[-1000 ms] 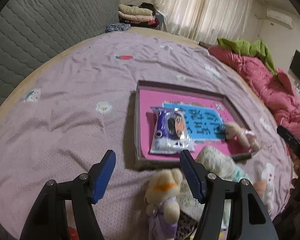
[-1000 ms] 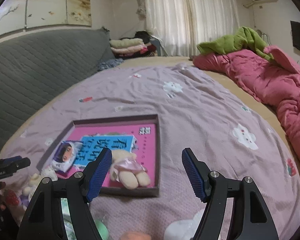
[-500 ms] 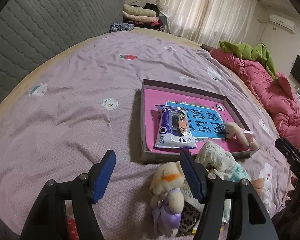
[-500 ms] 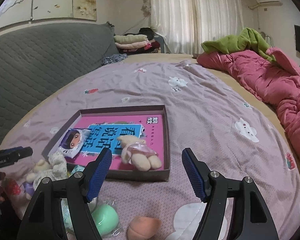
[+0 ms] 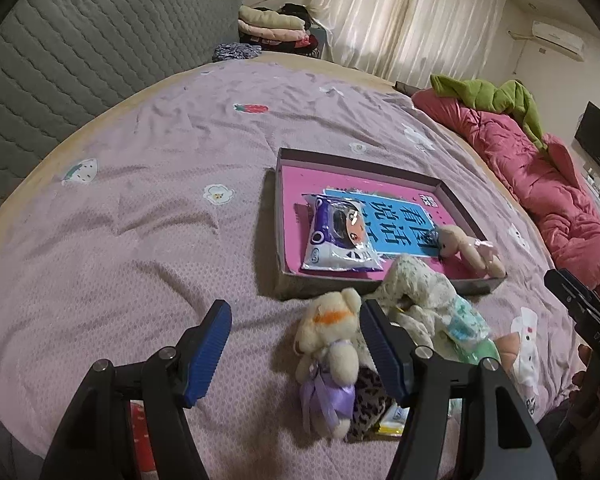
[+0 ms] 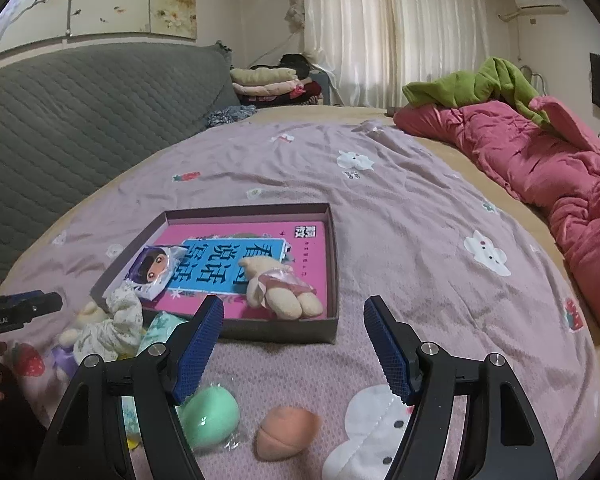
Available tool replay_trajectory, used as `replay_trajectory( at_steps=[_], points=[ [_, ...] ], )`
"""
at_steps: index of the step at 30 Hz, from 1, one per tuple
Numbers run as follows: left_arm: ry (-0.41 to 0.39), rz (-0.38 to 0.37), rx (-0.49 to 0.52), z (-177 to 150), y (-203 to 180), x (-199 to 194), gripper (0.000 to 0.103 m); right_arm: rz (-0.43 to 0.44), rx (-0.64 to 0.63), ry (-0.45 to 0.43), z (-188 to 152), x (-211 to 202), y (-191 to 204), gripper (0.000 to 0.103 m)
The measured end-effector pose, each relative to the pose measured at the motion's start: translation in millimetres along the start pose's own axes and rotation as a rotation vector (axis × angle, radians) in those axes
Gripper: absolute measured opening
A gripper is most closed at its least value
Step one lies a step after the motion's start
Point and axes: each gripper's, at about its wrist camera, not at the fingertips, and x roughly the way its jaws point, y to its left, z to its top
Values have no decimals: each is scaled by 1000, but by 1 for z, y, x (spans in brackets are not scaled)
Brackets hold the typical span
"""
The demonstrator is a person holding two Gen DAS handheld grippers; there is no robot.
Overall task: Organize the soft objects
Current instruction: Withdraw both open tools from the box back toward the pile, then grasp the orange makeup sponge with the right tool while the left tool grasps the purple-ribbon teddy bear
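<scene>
A shallow box [image 5: 458, 210] [image 6: 332, 236] with a pink and blue book inside lies on the bed. In it are a cartoon tissue pack [image 5: 338, 240] [image 6: 152, 270] and a plush bear in pink [image 5: 470, 250] [image 6: 280, 290]. In front of the box lie a cream bear in a purple dress [image 5: 332, 360], a floral cloth [image 5: 424, 288] [image 6: 108, 326], a green sponge [image 6: 208, 416] and a peach sponge [image 6: 286, 432]. My left gripper [image 5: 294, 344] is open above the purple bear. My right gripper [image 6: 294, 344] is open and empty above the sponges.
The bed has a lilac sheet [image 5: 140, 200] with small prints. A pink quilt [image 6: 548, 176] and green blanket [image 6: 480, 84] lie on the right. A grey padded headboard [image 6: 80, 112] stands on the left. Folded clothes [image 6: 268, 82] are at the far end.
Both grippers have drawn back from the box toward the near edge of the bed. The bear, cloth and sponges have come into fuller view. Both stay open.
</scene>
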Motion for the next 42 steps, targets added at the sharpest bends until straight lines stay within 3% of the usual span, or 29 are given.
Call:
replay_trajectory(
  at_steps=[30, 42],
  points=[
    [36, -2, 72, -27, -15, -16, 66, 19, -41, 59, -33, -28, 14, 74],
    [87, -1, 80, -36, -17, -5, 66, 17, 8, 94, -40, -24, 4, 74]
  ],
)
